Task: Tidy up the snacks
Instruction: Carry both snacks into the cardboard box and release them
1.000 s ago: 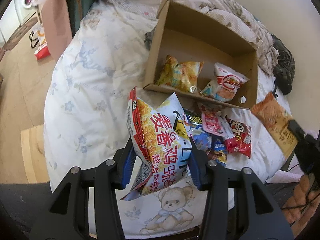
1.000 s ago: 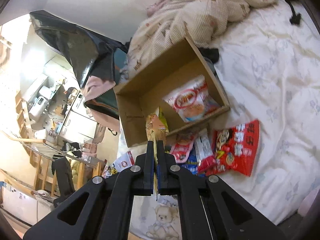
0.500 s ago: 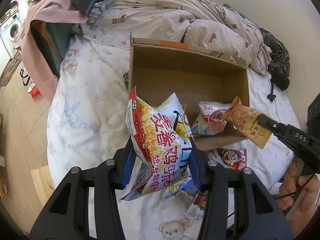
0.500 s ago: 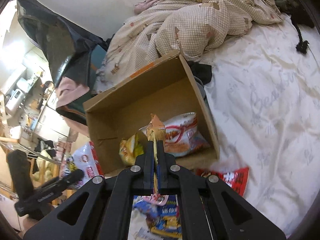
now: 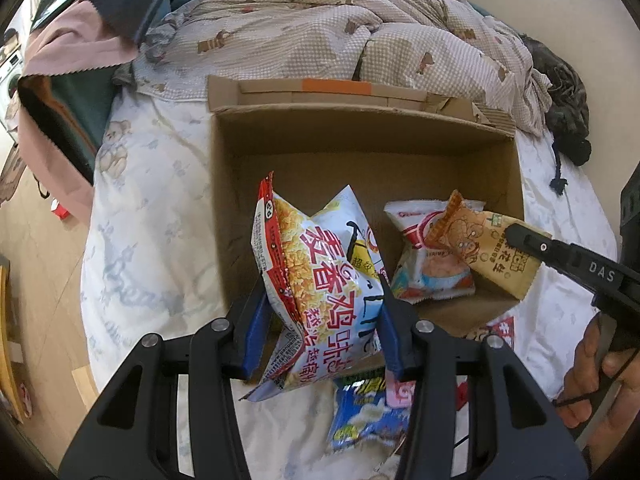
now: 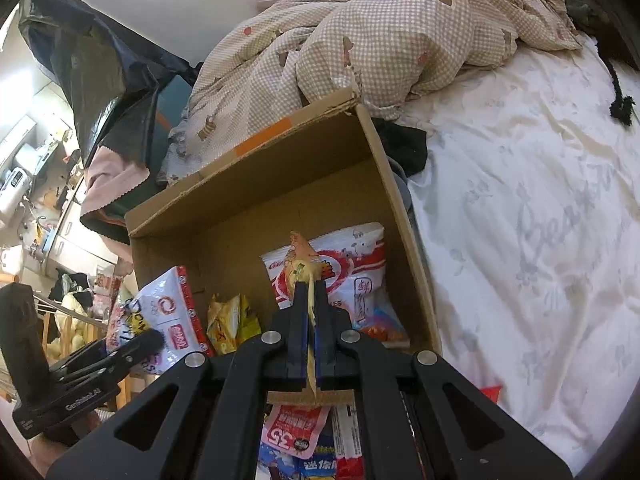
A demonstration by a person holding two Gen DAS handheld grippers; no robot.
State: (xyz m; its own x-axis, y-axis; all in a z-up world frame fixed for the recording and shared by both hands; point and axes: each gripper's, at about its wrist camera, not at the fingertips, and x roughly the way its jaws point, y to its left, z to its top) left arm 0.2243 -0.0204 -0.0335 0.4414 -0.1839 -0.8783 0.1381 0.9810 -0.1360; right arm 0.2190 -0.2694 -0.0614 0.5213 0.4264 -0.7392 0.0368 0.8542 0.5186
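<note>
Two packets lie inside the cardboard box (image 5: 224, 184) on the bed sheet (image 5: 152, 240): a white-and-red shrimp-chip bag (image 5: 424, 276) against the right wall, and a yellow packet (image 6: 230, 322) beside it that only the right wrist view shows. Left gripper (image 5: 320, 316) is clamped on a big white-and-red noodle snack bag (image 5: 316, 284), held upright above the box's near edge. Right gripper (image 6: 308, 312) is pinched tight on a tan peanut packet (image 5: 480, 248), hanging over the shrimp-chip bag; edge-on in its own view, its printed face shows in the left wrist view. Loose packets sit outside the box on the sheet: a blue one (image 5: 364, 412) and a pink one (image 6: 294, 430). Checked quilt (image 5: 340, 40) is bunched behind the box.
</note>
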